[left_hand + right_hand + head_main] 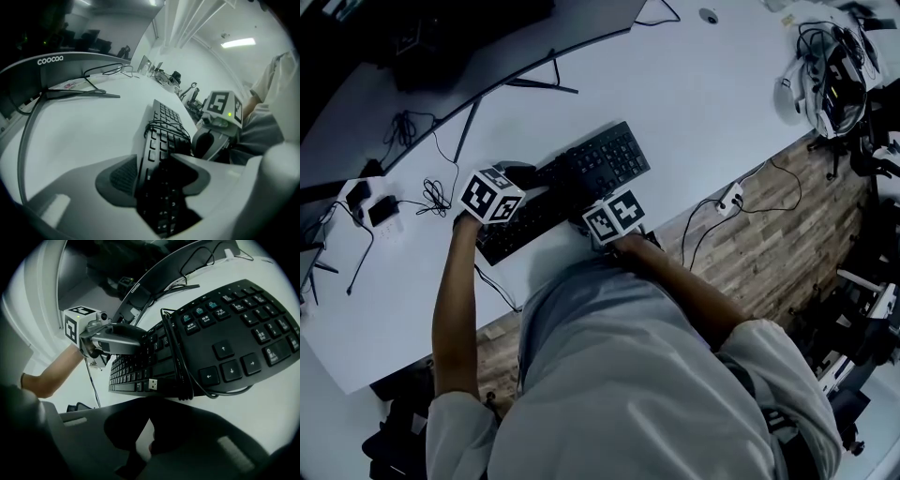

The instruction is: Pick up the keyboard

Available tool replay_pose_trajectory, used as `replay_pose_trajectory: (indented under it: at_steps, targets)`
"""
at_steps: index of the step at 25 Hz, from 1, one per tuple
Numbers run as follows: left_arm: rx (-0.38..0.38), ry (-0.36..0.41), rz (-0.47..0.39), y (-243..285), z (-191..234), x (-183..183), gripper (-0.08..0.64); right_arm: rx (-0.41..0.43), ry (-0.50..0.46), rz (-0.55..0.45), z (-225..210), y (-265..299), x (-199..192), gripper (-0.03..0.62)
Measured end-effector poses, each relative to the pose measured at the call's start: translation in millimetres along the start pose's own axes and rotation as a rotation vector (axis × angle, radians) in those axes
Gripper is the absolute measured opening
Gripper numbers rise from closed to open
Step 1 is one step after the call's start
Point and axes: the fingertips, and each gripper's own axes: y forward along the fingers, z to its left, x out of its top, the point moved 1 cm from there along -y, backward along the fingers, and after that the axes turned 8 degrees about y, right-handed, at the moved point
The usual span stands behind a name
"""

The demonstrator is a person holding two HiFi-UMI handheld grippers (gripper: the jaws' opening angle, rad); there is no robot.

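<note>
Keyboard point(581, 183), cable-wrapped point(176, 357): left claw point(157, 173) clamped on one end; right claw point(147, 423) apart, empty, at near edge. Advise gripping there, lifting level.

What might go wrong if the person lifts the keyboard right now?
1. Only the left tool pinches the keyboard, and only at one end. The right tool holds nothing; the keyboard's edge lies just ahead of it. Lifted like this, the long keyboard may droop or twist out of the grip.
2. The cable is wound round the keyboard, and its USB plug sticks out loose. The loops might slip off, dangle and catch on something.
</note>
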Motion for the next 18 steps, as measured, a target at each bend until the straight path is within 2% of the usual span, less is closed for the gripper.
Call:
replay_pose_trajectory:
  at_steps: [6,14,18]
  targets:
    - [-0.041,-0.007,0.026,2.4,-4.1,0.5,0.0,0.023,0.027,-0.011,-1.7,-1.9,-0.8,0.0]
    - [-0.078,-0.125,0.04,-4.6,-9.5,-4.3,0.0,0.048,0.063,-0.017,-3.4,-3.1,-5.9,0.0]
    - [-0.077,-0.156,0.038,-9.4,-14.2,-2.9,0.0,0.054,0.071,-0.015,-3.9,-4.5,-8.4,0.0]
